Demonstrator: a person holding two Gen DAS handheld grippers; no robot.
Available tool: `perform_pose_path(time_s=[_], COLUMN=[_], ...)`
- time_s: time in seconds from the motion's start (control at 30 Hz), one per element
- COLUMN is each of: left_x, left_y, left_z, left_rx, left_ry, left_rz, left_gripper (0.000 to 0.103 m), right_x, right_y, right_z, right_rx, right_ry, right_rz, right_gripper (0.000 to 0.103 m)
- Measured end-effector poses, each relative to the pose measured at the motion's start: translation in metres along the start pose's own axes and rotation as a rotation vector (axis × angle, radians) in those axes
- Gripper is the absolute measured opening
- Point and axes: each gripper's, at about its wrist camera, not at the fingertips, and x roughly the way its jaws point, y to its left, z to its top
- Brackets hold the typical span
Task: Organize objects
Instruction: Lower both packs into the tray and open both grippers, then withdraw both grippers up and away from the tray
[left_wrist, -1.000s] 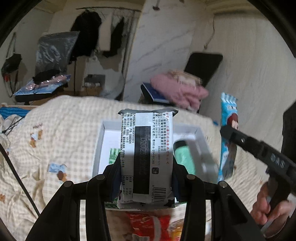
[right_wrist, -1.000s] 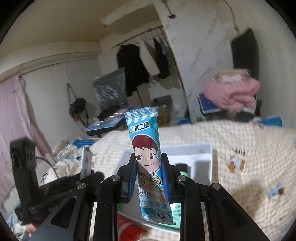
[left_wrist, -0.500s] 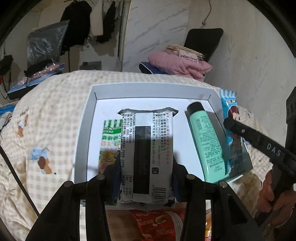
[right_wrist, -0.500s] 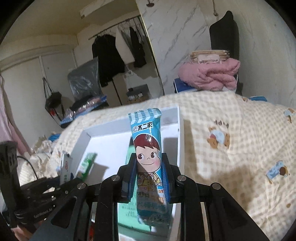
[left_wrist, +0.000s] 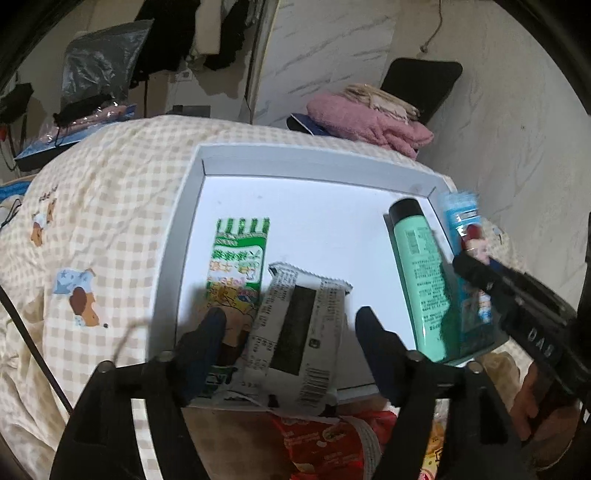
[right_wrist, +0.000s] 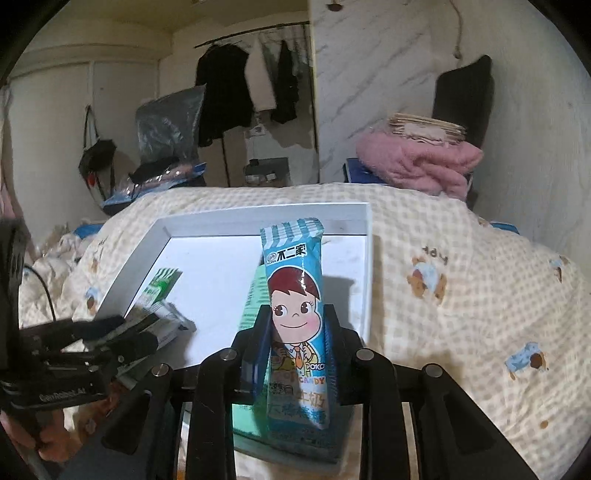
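Left view: my left gripper (left_wrist: 291, 325) has just been opening, jaws wide; the grey packet (left_wrist: 295, 332) lies loose between them in the tray (left_wrist: 295, 157).

Right view: my right gripper (right_wrist: 295, 332) pinches the candy pack (right_wrist: 295, 295) upright above the tray's right edge; light, crinkly, best held mid-body.

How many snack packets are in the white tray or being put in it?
3. A green packet lies flat at the tray's left. A grey packet rests between the left gripper's open fingers. A blue candy packet stands in the right gripper. More could be hidden.
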Motion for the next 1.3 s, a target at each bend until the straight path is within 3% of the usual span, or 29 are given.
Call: perform_pose_path(time_s=[0.1, 0.17, 0.2, 0.4, 0.57, 0.63, 0.7, 0.8, 0.97, 1.3], left_x=[-0.006, -0.01, -0.013, -0.047, -0.09, -0.112, -0.13, -0.157, -0.205, -0.261], left_y=[0.002, 0.003, 0.004, 0.005, -0.003, -0.011, -0.018, -0.028, -0.044, -0.064], left_z=[0.001, 0.002, 0.002, 0.008, 0.012, 0.012, 0.012, 0.015, 0.014, 0.006], left_rx=[-0.014, -0.022, -0.027, -0.057, -0.021, 0.008, 0.029, 0.043, 0.081, 0.158], left_ry=[-0.026, -0.04, -0.048, -0.14, -0.232, -0.276, -0.307, -0.341, -0.432, -0.476], left_rz=[-0.009, -0.014, -0.013, -0.01, 0.022, 0.046, 0.062, 0.058, 0.055, 0.096], left_gripper=[0.078, 0.078, 0.078, 0.079, 0.081, 0.082, 0.086, 0.103, 0.103, 0.103], right_x=[0.0, -0.001, -0.002, -0.024, -0.056, -0.07, -0.093, -0.12, -0.157, -0.212], right_y=[-0.001, -0.004, -0.005, -0.006, -0.011, -0.013, -0.012, -0.008, -0.007, 0.01], right_z=[-0.001, 0.0, 0.001, 0.009, 0.027, 0.034, 0.041, 0.051, 0.062, 0.071], right_rx=[0.005, 0.024, 0.034, 0.067, 0.133, 0.141, 0.129, 0.1, 0.104, 0.019], right_ry=[0.003, -0.004, -0.012, -0.076, -0.115, -0.129, -0.167, -0.177, -0.172, -0.191], right_rz=[0.007, 0.022, 0.032, 0.113, 0.216, 0.25, 0.294, 0.338, 0.422, 0.429], right_gripper=[0.033, 0.049, 0.065, 0.065, 0.066, 0.089, 0.09, 0.09, 0.09, 0.09])
